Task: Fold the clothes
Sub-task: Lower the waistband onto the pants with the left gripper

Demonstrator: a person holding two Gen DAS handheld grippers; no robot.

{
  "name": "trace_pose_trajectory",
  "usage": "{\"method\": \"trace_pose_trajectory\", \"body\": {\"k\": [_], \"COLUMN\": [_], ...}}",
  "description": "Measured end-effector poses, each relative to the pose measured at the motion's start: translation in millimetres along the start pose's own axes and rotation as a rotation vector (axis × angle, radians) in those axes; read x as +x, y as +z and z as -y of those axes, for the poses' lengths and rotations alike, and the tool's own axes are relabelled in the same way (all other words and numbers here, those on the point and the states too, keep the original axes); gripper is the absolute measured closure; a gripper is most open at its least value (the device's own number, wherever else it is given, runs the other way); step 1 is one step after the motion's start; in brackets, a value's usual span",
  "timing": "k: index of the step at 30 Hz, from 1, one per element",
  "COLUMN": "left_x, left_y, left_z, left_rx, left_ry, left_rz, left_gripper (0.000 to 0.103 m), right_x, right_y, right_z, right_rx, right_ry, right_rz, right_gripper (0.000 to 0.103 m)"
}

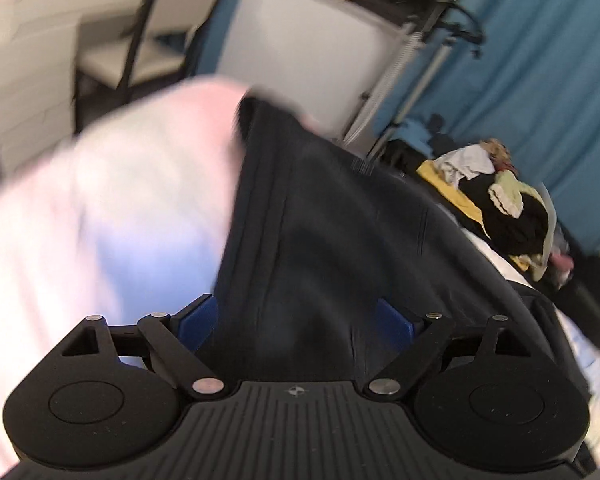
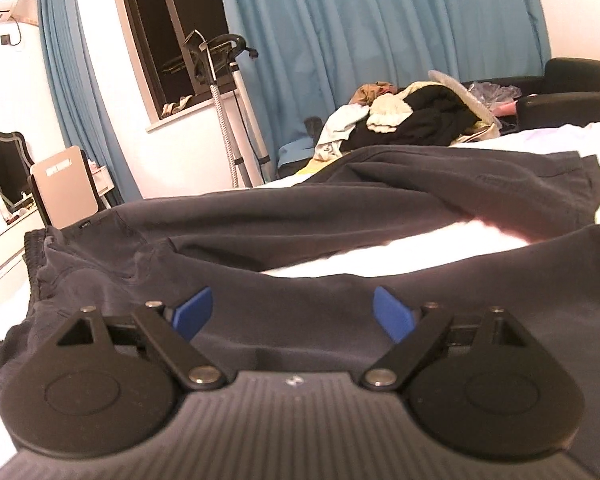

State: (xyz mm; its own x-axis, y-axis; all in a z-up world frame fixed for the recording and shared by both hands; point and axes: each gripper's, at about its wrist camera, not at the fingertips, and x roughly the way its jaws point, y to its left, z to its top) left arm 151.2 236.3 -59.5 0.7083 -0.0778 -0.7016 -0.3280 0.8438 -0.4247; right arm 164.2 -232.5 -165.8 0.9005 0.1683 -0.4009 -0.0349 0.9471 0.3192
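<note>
Dark trousers (image 2: 340,216) lie spread across the white bed (image 2: 380,248), directly under both grippers. Left gripper (image 1: 296,322) and right gripper (image 2: 294,312) have jaws wide open, holding nothing. Soft, limp fabric (likely light); best pinched at the waistband (image 2: 36,252).

Dark navy trousers (image 2: 340,208) on a white bed (image 2: 380,248), teal curtains (image 2: 360,32) behind.
Both grippers are black with blue fingertips (image 2: 194,312); the clothes pile (image 2: 412,120) mixes black, cream, pale blue and yellow; the wall (image 2: 16,92) is white, the window (image 2: 172,32) black, all plain, unpatterned.
</note>
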Motion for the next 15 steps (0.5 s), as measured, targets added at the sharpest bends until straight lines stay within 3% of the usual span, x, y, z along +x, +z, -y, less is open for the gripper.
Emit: {"method": "trace_pose_trajectory", "body": {"k": [3, 6, 11, 15], "left_x": [3, 10, 17, 33], "left_y": [-32, -42, -41, -46], "left_z": [-18, -26, -25, -26], "left_rx": [-0.144, -0.221, -0.24, -0.247], "left_ry": [-0.019, 0.007, 0.023, 0.038], "left_rz": [-0.064, -0.114, -0.071, -0.097], "left_gripper": [0.014, 0.015, 0.016, 0.02], "right_x": [-16, -32, -40, -36], "right_y": [2, -1, -1, -4], "right_z": [4, 12, 20, 21], "right_rx": [0.045, 0.115, 0.151, 0.17], "right_ry": [-0.013, -0.012, -0.053, -0.066], "right_rz": [-0.021, -0.063, -0.056, -0.071], "right_gripper": [0.014, 0.014, 0.014, 0.014]}}
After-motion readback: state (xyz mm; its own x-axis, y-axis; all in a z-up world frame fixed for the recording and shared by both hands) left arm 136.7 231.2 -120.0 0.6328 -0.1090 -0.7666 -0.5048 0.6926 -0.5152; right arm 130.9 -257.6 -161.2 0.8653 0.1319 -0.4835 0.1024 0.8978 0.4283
